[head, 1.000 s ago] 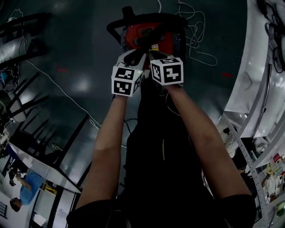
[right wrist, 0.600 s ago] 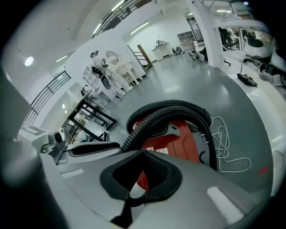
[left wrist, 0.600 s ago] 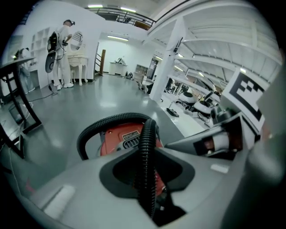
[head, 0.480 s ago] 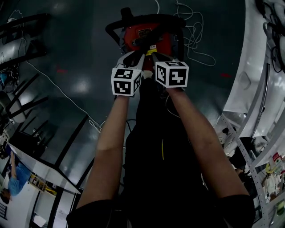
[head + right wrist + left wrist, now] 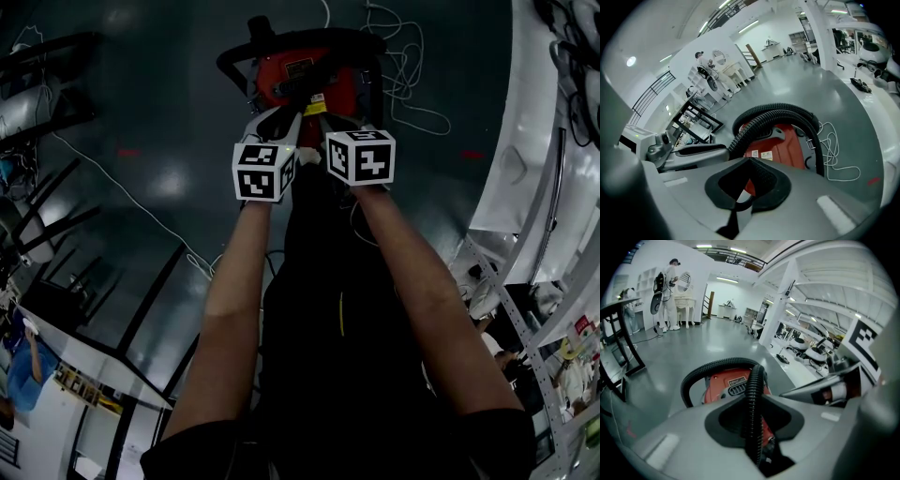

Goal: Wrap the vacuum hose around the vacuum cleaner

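Observation:
The red vacuum cleaner [image 5: 298, 77] stands on the dark floor ahead of me, with its black ribbed hose [image 5: 236, 56] looped round its body. In the left gripper view the hose [image 5: 753, 404] runs straight up between the jaws, and my left gripper [image 5: 753, 430] is shut on it just above the vacuum cleaner [image 5: 723, 384]. My right gripper [image 5: 746, 182] is shut right beside the left one, over the vacuum cleaner [image 5: 783, 146]; the hose [image 5: 774, 112] arcs past beyond its tips. In the head view my left gripper [image 5: 284, 119] and right gripper [image 5: 317, 107] almost touch.
A loose white cable [image 5: 411, 82] lies on the floor to the right of the vacuum cleaner, and another thin cord [image 5: 122, 183] crosses the floor at left. White shelving [image 5: 534, 178] lines the right side. Black table frames [image 5: 47, 80] stand at left. A person [image 5: 671, 291] works far off.
The right gripper's marker cube has shifted slightly to the right and rolled a little. The left gripper keeps its place with the hose still in its jaws.

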